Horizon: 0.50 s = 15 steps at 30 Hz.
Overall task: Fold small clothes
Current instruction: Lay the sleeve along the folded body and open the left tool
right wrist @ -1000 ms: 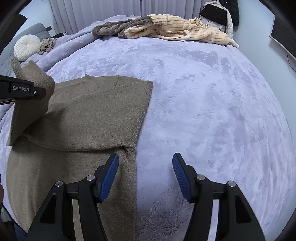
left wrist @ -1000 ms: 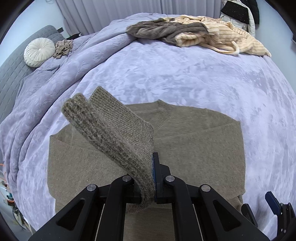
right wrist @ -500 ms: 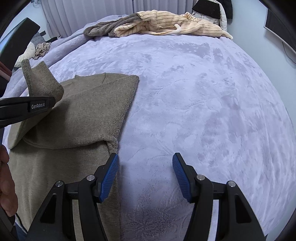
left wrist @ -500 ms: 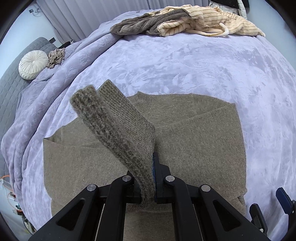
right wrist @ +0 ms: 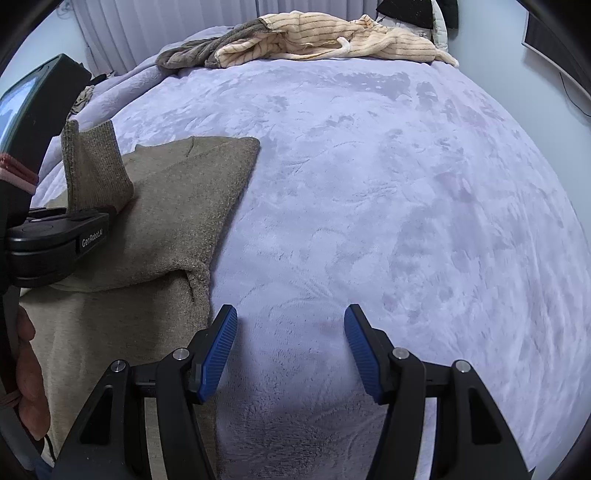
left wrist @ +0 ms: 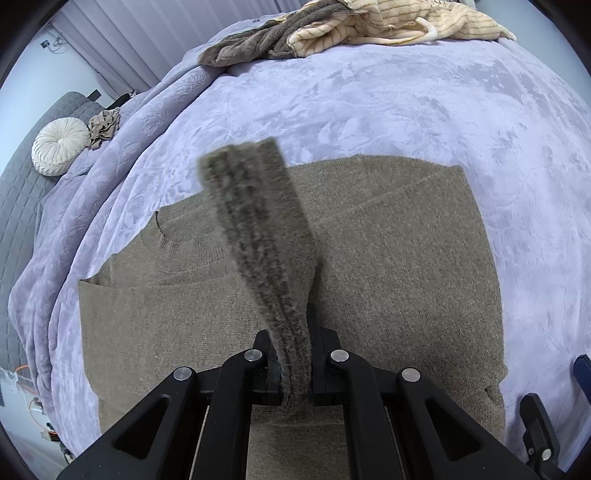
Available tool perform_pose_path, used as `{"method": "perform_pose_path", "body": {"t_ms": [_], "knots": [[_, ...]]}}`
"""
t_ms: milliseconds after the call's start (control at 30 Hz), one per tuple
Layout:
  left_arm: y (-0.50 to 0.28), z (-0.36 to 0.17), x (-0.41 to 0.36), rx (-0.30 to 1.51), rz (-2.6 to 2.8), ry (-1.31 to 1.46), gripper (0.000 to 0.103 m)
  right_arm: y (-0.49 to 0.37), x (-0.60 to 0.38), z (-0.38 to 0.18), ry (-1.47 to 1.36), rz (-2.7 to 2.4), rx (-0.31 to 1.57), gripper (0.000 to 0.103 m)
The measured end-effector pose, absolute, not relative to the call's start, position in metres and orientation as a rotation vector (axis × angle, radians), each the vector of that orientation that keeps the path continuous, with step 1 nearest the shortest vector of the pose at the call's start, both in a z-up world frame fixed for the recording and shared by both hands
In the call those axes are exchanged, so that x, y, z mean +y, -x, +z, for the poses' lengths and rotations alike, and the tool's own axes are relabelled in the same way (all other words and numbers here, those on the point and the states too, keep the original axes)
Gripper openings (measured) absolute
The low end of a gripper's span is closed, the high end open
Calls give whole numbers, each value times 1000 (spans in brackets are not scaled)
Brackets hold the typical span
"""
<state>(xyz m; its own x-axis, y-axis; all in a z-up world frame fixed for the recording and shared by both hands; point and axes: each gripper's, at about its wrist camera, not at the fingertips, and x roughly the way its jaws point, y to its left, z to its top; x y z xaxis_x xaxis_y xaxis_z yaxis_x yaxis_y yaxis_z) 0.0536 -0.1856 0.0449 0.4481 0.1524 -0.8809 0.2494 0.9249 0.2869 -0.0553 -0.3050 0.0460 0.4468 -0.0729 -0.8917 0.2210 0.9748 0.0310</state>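
Note:
A brown knit sweater [left wrist: 388,266] lies flat on the lavender bed, its right sleeve folded in across the body. My left gripper [left wrist: 295,373] is shut on the cuff of the left sleeve [left wrist: 258,236] and holds it up above the sweater's middle. In the right wrist view the sweater [right wrist: 177,229] lies at the left, with the raised sleeve [right wrist: 92,170] and the left gripper's body [right wrist: 55,236] beside it. My right gripper [right wrist: 290,350] is open and empty, low over the bedspread just right of the sweater's edge.
A pile of cream striped and grey-brown clothes [left wrist: 354,29] lies at the far edge of the bed, also in the right wrist view [right wrist: 306,40]. A round white cushion [left wrist: 59,146] and a small tan garment [left wrist: 105,127] sit on the grey sofa at the left.
My left gripper has carried the sleeve cuff to the right over the sweater's body, and the sleeve now stands more upright. My right gripper has shifted slightly right, off the sweater's edge, still open.

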Motion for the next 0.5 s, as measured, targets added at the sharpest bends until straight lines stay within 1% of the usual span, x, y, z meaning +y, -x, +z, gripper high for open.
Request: {"method": "perform_pose_path", "body": {"t_ms": [500], "knots": [[-47, 32, -199, 1129, -119, -464, 8, 56, -309, 42, -155, -192, 1103, 64]]}}
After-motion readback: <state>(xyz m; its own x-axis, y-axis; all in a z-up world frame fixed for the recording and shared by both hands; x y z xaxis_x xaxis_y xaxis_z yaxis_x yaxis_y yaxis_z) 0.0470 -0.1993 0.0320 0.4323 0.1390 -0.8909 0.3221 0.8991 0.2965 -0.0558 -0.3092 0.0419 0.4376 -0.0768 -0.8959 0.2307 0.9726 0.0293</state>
